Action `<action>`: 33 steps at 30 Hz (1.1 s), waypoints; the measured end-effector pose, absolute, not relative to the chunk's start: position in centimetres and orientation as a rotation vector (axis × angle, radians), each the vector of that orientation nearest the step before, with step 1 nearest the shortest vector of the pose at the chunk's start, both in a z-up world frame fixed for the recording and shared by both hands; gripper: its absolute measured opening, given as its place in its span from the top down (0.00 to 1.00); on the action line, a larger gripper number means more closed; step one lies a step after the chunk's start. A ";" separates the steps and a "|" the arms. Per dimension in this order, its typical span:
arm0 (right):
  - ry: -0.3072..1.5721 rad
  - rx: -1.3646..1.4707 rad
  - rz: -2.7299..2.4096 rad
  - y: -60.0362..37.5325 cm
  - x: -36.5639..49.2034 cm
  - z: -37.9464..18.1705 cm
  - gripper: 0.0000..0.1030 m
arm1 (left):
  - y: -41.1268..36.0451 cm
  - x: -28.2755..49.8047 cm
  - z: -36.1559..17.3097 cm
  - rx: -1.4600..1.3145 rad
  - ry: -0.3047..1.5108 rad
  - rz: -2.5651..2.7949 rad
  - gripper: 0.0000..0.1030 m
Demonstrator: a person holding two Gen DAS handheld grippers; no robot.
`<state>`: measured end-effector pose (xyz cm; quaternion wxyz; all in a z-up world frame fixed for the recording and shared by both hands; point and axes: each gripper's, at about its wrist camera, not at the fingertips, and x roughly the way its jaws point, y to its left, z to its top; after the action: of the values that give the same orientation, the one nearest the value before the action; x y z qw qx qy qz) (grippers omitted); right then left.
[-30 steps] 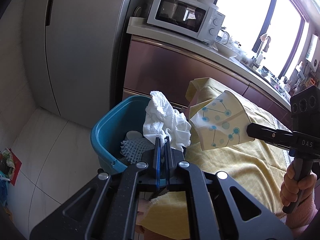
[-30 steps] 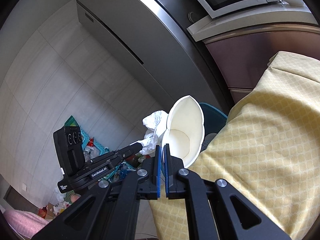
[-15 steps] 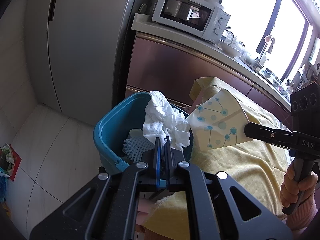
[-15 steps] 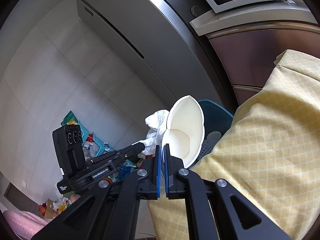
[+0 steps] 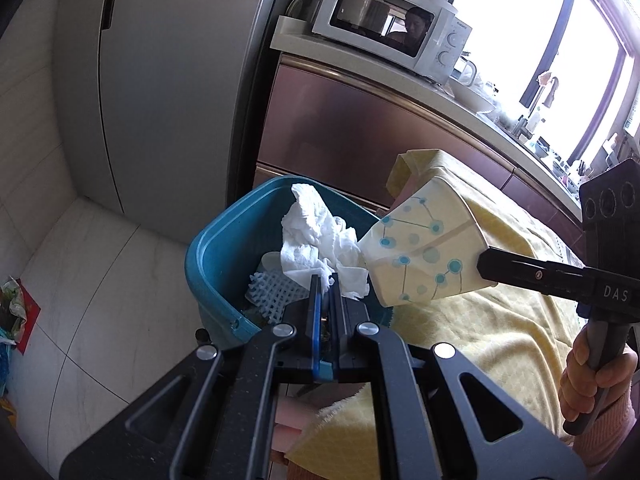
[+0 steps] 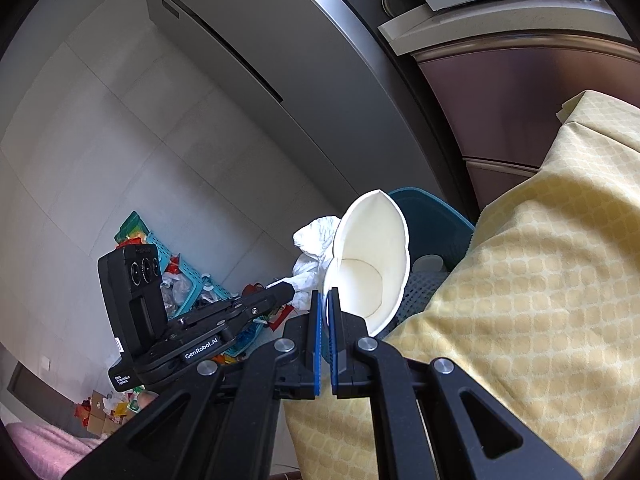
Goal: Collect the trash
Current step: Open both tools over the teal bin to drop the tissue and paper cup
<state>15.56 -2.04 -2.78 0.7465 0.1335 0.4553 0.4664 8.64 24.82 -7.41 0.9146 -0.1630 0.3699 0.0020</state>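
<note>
With the bin (image 5: 208, 264) already holding scraps, your left gripper (image 5: 325, 280) pinches a tissue (image 5: 316, 240), your right gripper (image 6: 325, 296) a paper cup (image 6: 372, 264); both await dropping.

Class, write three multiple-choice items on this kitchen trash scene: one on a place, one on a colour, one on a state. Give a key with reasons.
1. Where is the bin?
A. On the counter
B. On the floor beside the yellow-covered table
C. Inside the fridge

2. What colour is the bin?
A. Red
B. Teal blue
C. Black

3. What is the state of the paper cup?
A. Upright on the table
B. Lying in the bin
C. Squashed, pinched at its rim by the right claw

Key: 1 B, the bin stands on the tiles against the draped cloth; 2 B, its rim and walls are teal; 3 C, the closed claw holds the flattened rim in the air by the bin.
</note>
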 end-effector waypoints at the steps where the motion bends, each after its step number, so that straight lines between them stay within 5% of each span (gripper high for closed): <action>1: 0.999 0.288 1.019 -1.9 15.6 -2.8 0.98 | 24.9 8.7 -7.5 -0.338 0.763 0.004 0.96; 33: 1.098 0.162 0.956 5.1 16.4 -4.9 0.97 | 24.7 11.7 -12.2 -0.367 0.849 0.021 0.96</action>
<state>16.42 5.08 -4.95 0.7436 0.0742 0.5011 0.4364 11.74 24.75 -12.18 0.8948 -0.1771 0.4096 0.0104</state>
